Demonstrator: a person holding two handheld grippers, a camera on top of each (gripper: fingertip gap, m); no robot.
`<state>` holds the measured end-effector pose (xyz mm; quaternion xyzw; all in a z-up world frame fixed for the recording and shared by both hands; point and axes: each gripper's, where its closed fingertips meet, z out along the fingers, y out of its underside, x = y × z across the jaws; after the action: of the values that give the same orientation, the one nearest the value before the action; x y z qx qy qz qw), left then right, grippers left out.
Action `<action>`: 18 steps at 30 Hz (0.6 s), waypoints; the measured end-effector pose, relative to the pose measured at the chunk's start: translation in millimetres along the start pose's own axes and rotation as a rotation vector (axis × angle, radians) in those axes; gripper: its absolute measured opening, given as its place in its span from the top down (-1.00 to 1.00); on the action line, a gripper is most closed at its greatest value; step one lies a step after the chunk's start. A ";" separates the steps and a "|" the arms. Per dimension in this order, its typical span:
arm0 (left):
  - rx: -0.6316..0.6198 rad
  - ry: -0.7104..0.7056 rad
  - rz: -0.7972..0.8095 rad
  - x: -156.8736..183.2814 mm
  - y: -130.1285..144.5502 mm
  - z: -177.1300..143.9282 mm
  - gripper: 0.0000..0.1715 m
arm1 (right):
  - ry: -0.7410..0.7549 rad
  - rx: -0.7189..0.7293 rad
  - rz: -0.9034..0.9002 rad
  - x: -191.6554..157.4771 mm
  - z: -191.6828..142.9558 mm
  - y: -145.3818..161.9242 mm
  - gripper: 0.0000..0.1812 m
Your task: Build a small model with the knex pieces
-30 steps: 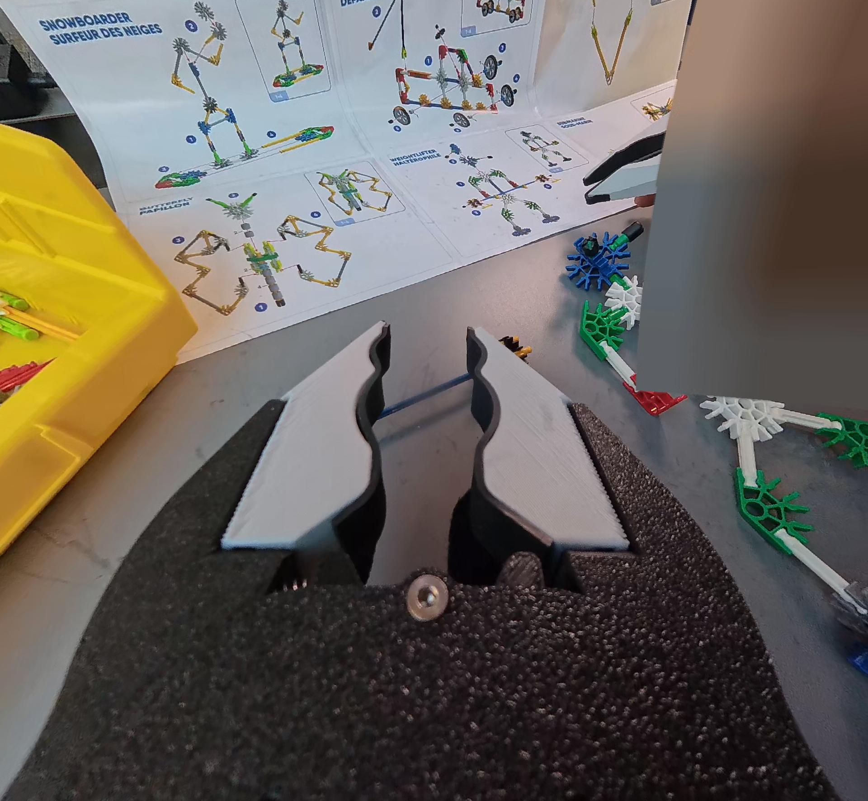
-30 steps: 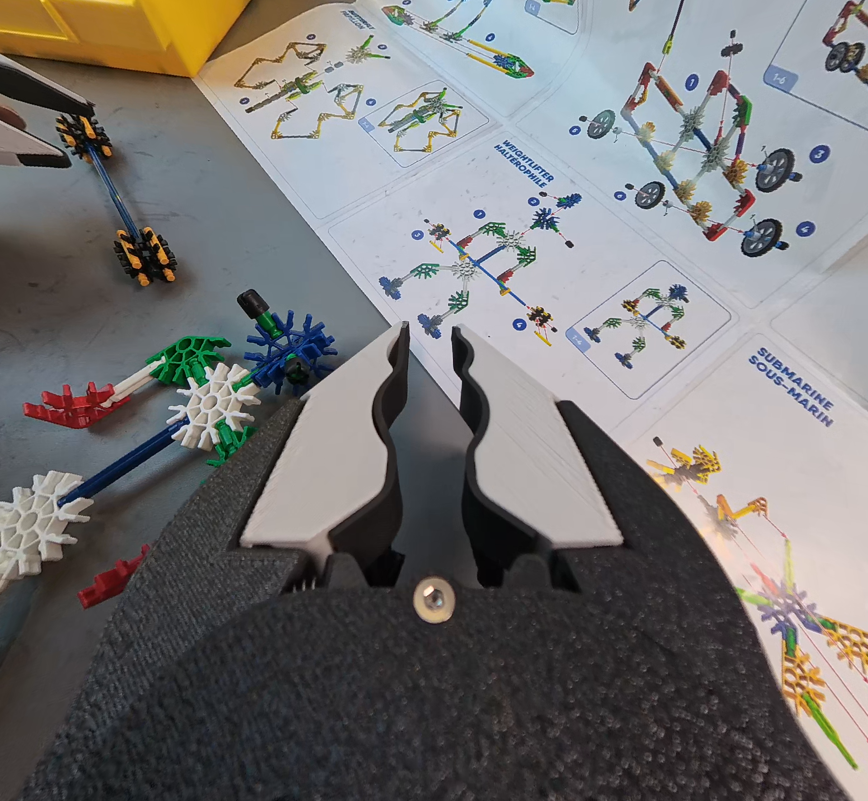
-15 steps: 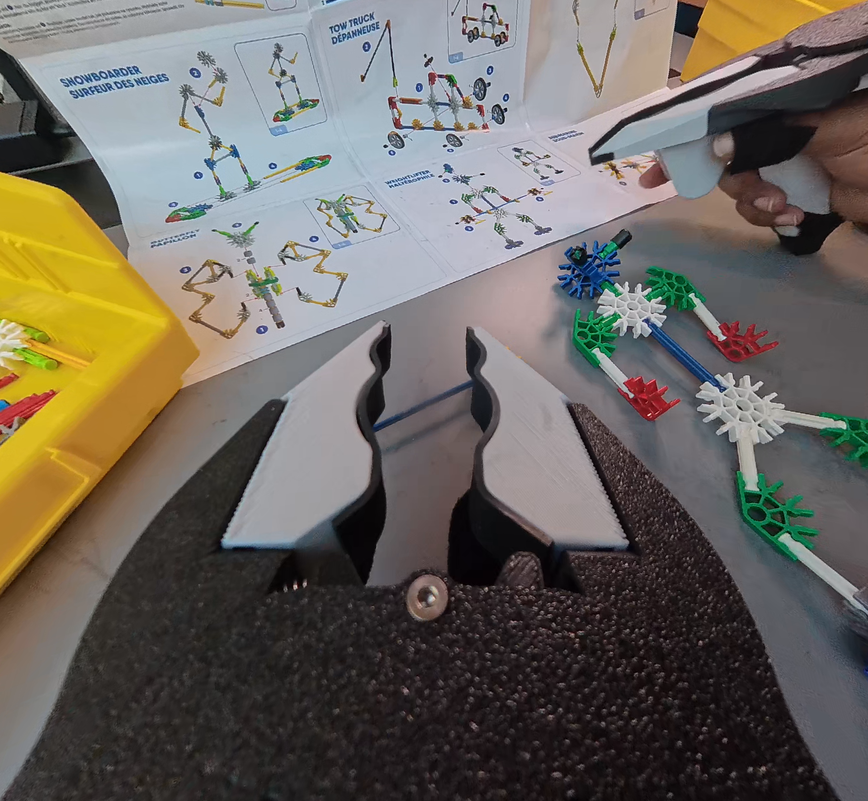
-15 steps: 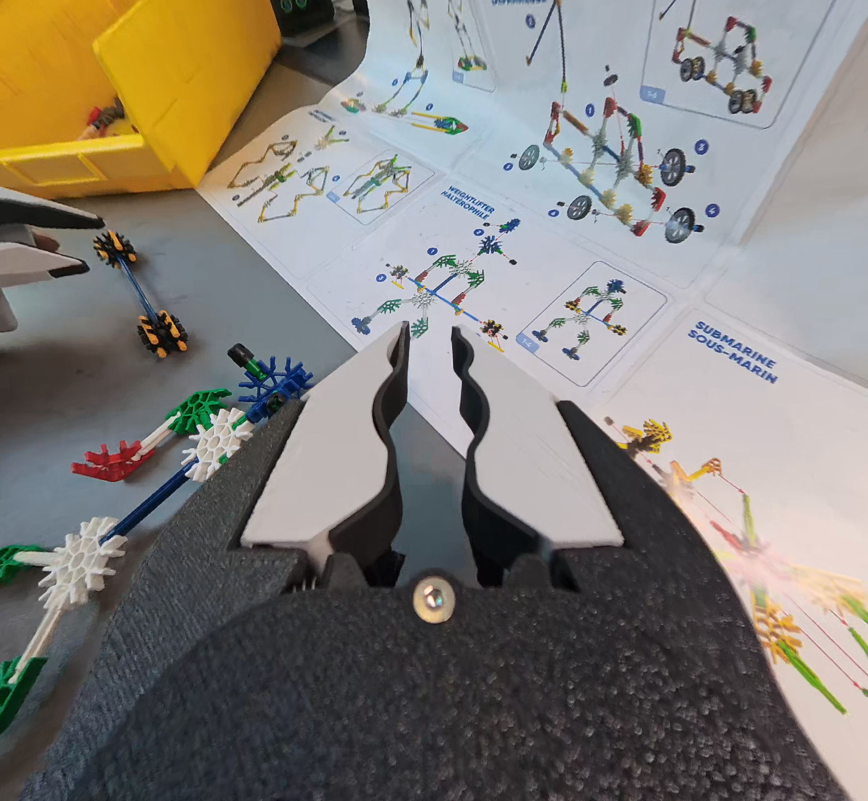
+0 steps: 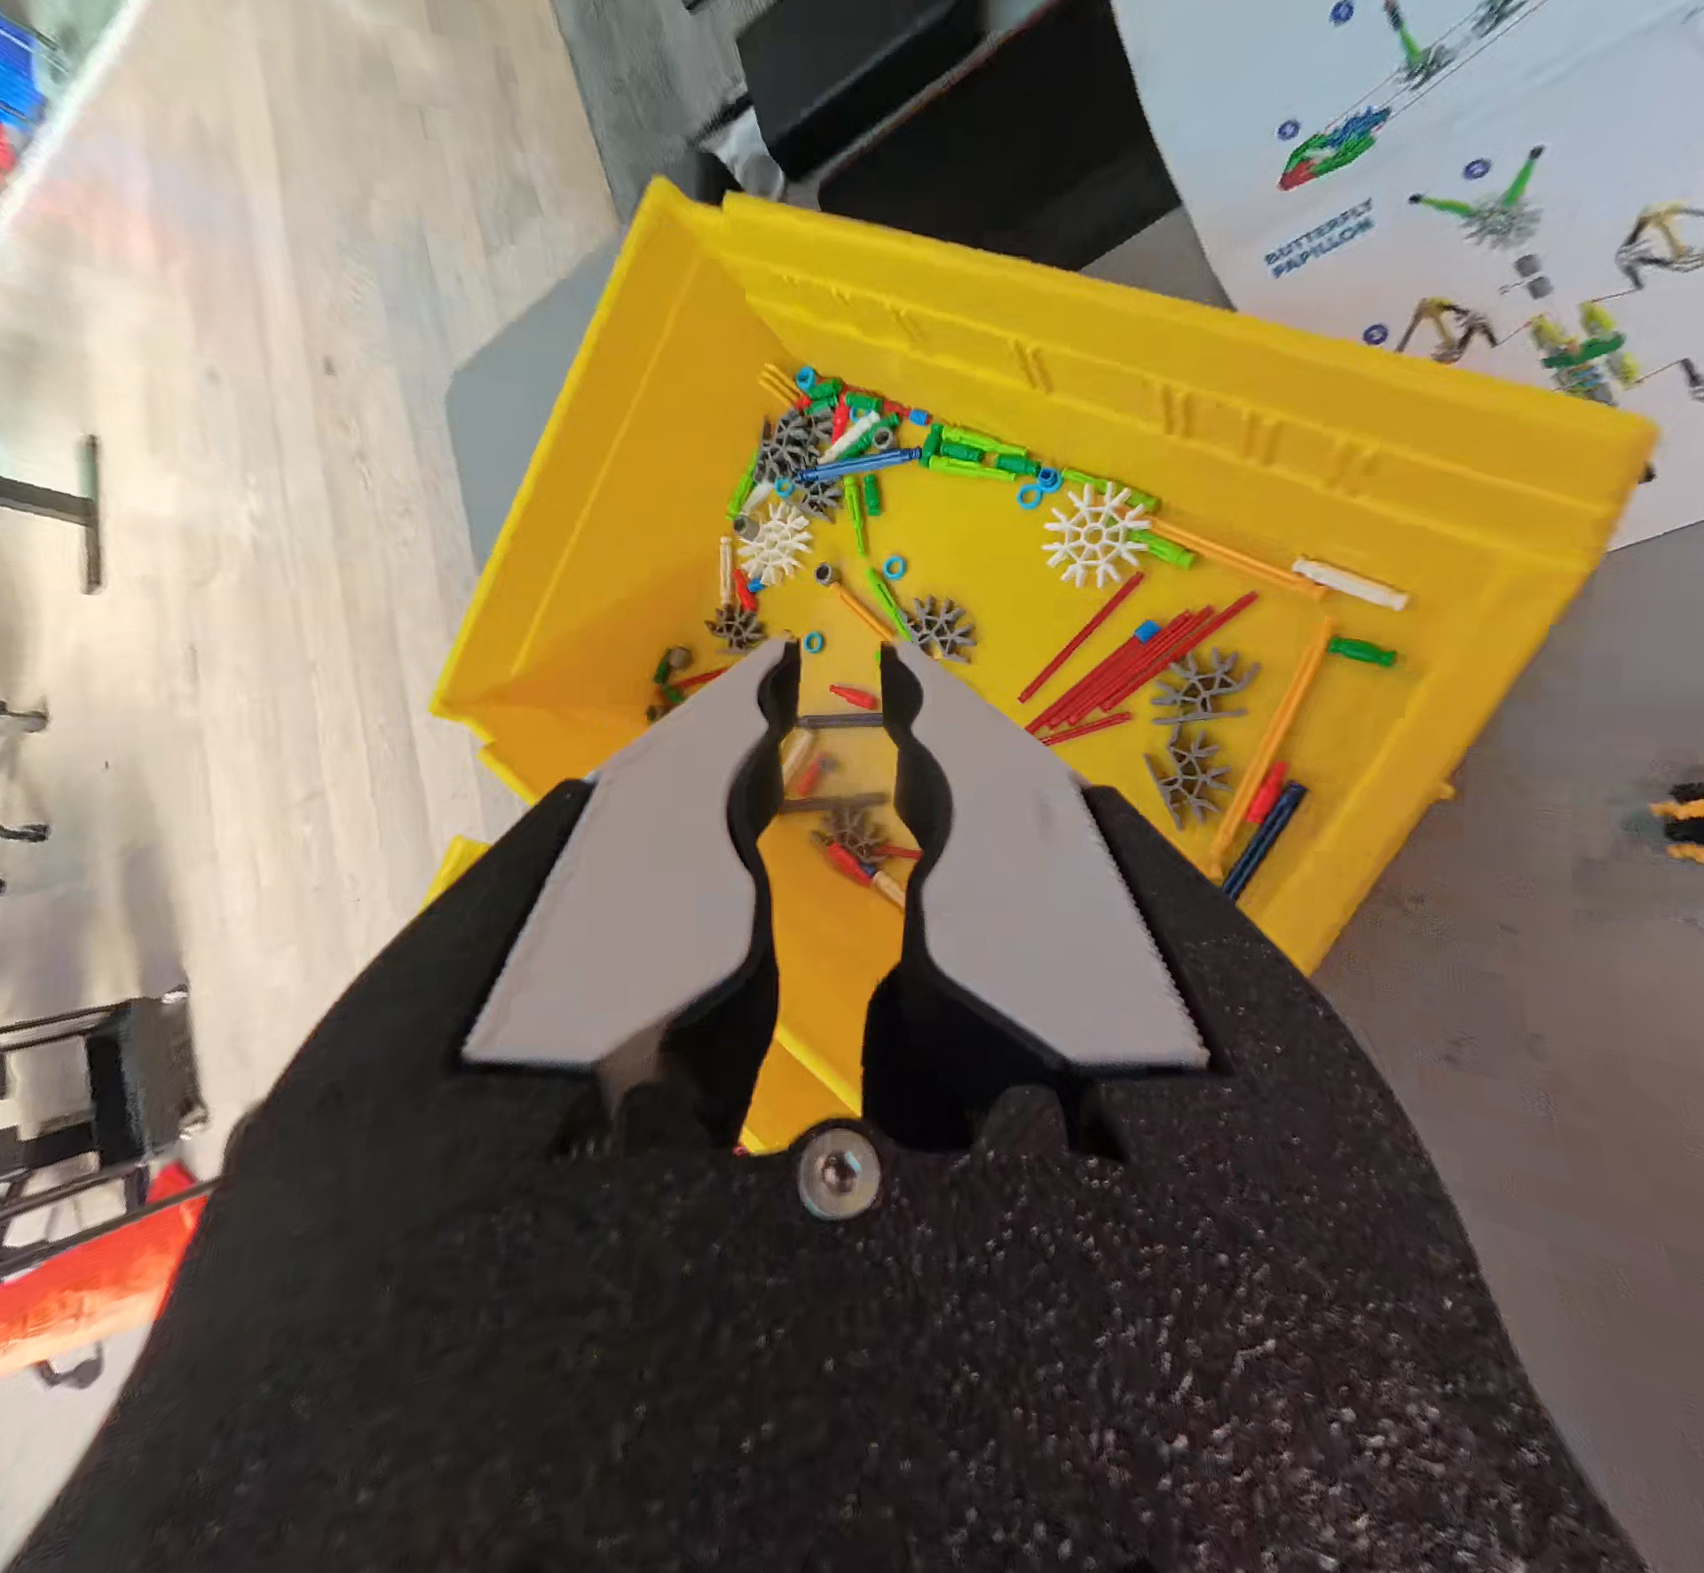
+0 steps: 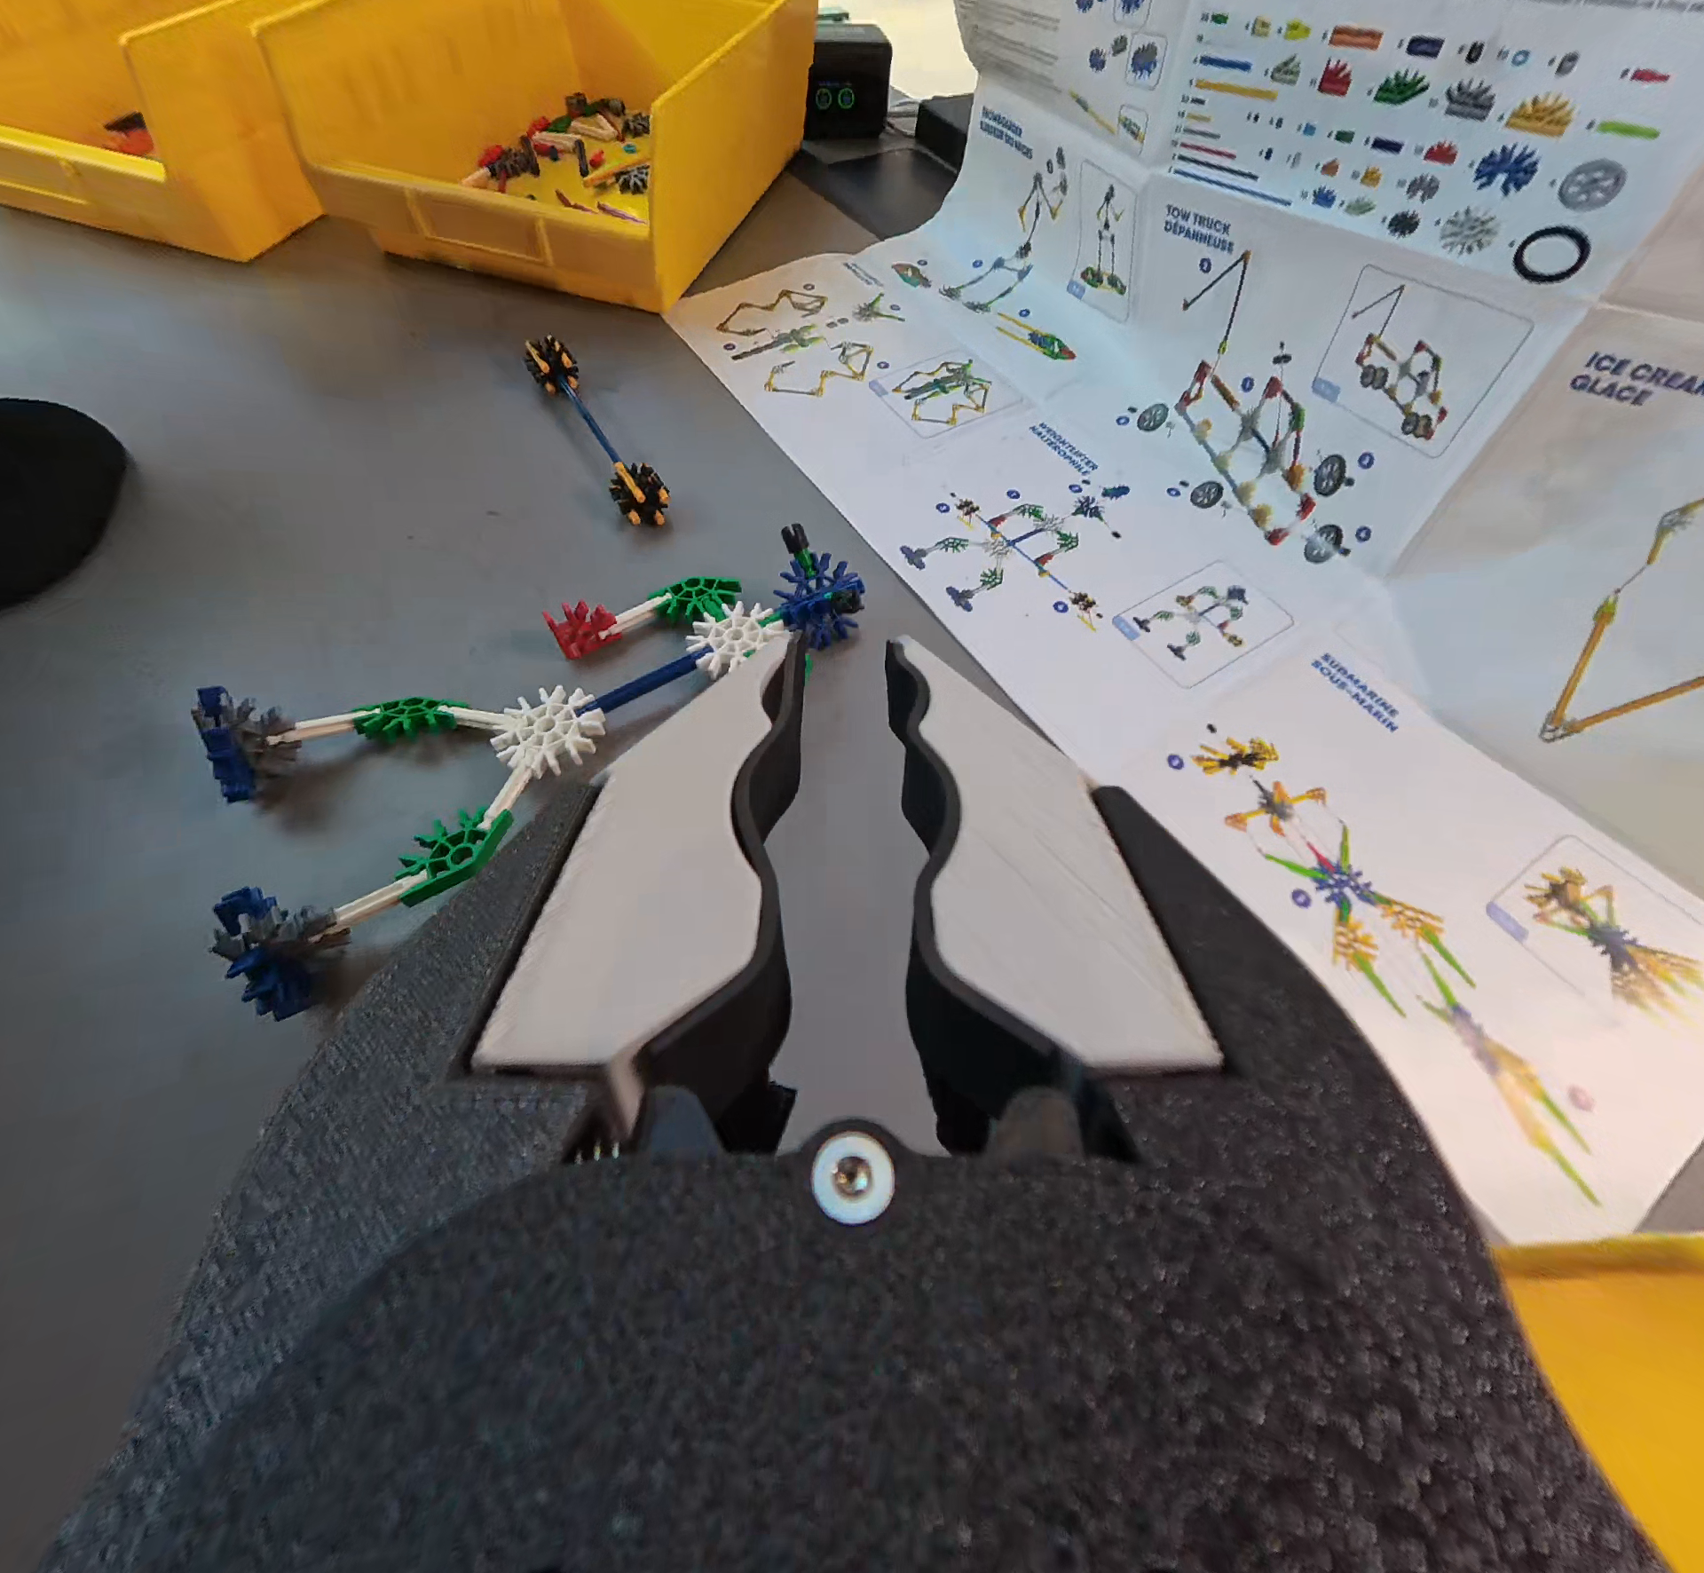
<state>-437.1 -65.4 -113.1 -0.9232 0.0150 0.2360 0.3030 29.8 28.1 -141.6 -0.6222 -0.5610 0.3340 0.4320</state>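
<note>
The left tongs (image 5: 834,653), apart and empty, hang over the yellow bin (image 5: 1291,413) of loose rods, while the right tongs (image 6: 841,653), also apart and empty, hover beside the model (image 6: 553,726) on the bench (image 6: 323,440).

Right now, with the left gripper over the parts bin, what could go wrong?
The left gripper hangs open over tangled loose pieces in the yellow bin; it might pinch several at once. The view is blurred, so aim may be off. The right gripper, open, sits close to the assembled figure and could nudge it.
</note>
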 end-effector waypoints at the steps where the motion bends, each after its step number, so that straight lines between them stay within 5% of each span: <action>1: -0.065 0.061 -0.038 -4.1 6.2 19.9 0.80 | 0.002 -0.003 0.031 -1.9 0.5 7.7 0.82; 4: -0.260 0.204 -0.146 -2.0 32.8 70.8 0.80 | 0.009 0.025 0.090 -8.0 4.1 21.8 0.82; 8: -0.430 0.186 -0.176 -4.2 58.5 109.2 0.84 | 0.002 -0.003 0.053 -14.4 6.5 35.9 0.82; 18: -0.554 0.340 -0.348 20.9 74.3 124.9 0.82 | -0.039 -0.006 0.107 -8.6 7.7 51.7 0.82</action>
<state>-484.6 -52.8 -251.5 -0.9850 -0.1564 0.0194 0.0703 42.7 21.0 -192.4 -0.6461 -0.5361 0.3669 0.4006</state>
